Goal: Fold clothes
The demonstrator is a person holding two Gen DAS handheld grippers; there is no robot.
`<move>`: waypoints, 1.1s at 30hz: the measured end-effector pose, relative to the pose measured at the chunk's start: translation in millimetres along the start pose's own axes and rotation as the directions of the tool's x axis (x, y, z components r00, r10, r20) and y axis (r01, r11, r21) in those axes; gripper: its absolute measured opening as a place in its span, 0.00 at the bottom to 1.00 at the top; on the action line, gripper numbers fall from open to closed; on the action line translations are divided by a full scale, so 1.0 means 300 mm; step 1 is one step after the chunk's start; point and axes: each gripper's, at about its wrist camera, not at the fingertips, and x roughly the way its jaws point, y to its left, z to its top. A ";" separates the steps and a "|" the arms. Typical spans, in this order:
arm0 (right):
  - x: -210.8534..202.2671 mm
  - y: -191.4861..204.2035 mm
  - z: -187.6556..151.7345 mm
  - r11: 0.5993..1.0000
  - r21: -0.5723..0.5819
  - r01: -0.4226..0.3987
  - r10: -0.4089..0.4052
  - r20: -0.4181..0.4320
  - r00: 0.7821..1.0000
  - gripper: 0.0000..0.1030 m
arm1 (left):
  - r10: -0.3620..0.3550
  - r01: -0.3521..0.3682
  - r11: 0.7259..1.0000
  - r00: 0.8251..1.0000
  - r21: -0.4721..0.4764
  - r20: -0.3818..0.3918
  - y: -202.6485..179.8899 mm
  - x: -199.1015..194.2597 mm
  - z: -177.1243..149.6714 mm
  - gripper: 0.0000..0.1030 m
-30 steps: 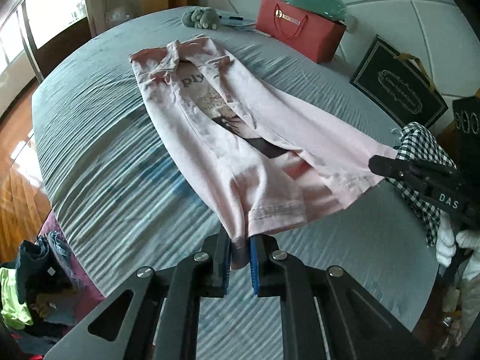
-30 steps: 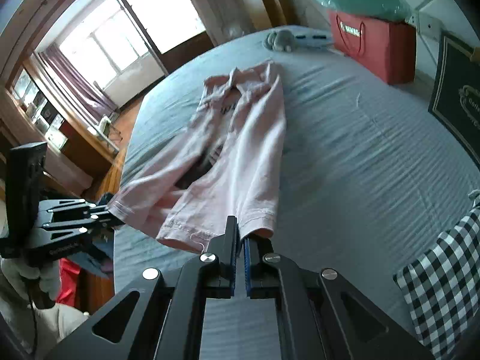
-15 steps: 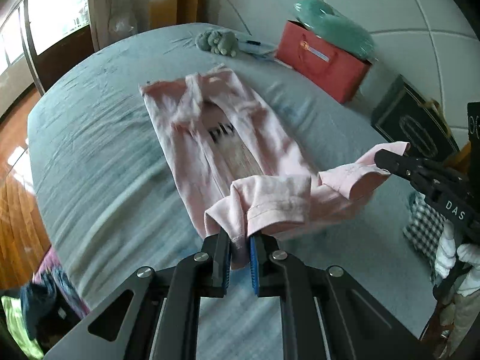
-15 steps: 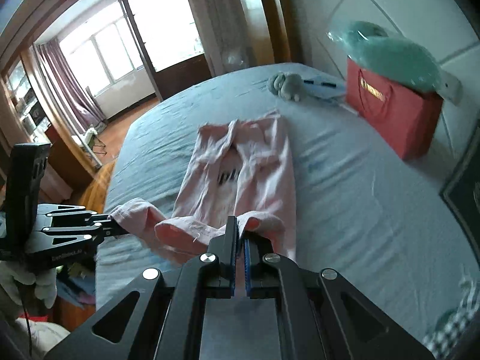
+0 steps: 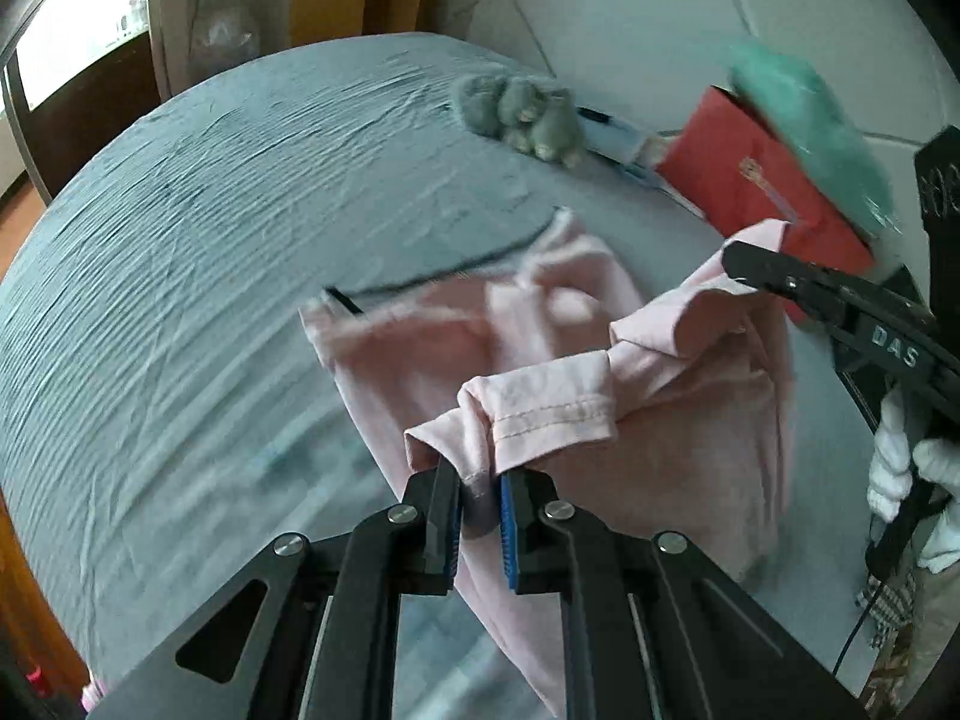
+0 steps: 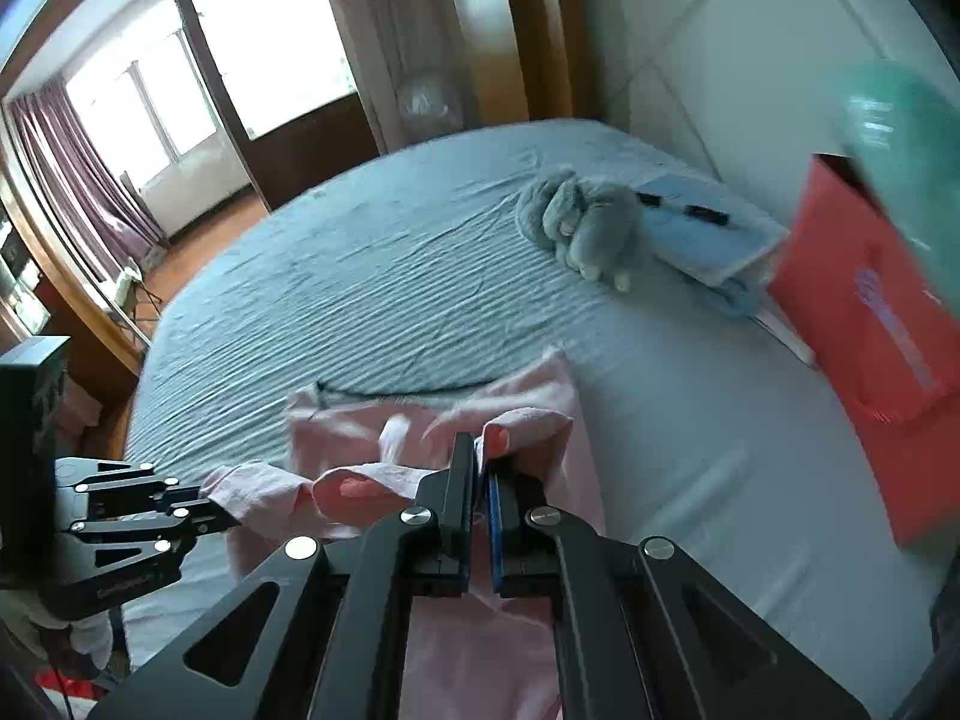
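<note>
"DAS" in pale letters on the right gripper (image 5: 735, 261) arm.

**Two wrist cameras, close over the bed**

Your left wrist camera looks along its fingers (image 5: 456, 516) across the bed (image 5: 180, 240) toward the wall. Your right does likewise. Both share the pink garment (image 5: 690, 450), stuffed toy (image 6: 576, 228) and red bag (image 6: 870, 330).

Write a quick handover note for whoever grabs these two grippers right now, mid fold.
Left hand-held gripper: shut on one hem corner of the pink shirt.
Right hand-held gripper: shut on the other hem corner.
Shirt lies on the grey bed, hem end lifted over the collar end.
Done: both corners gripped and raised.
Left: probably lay the hem at the collar, release, smooth, finish folding.
</note>
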 end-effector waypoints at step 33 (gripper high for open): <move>-0.267 0.178 -0.622 0.747 0.645 0.161 -0.197 -0.017 0.980 0.49 | -0.092 0.102 0.891 0.995 0.443 -0.045 0.067 -0.063 0.074 0.70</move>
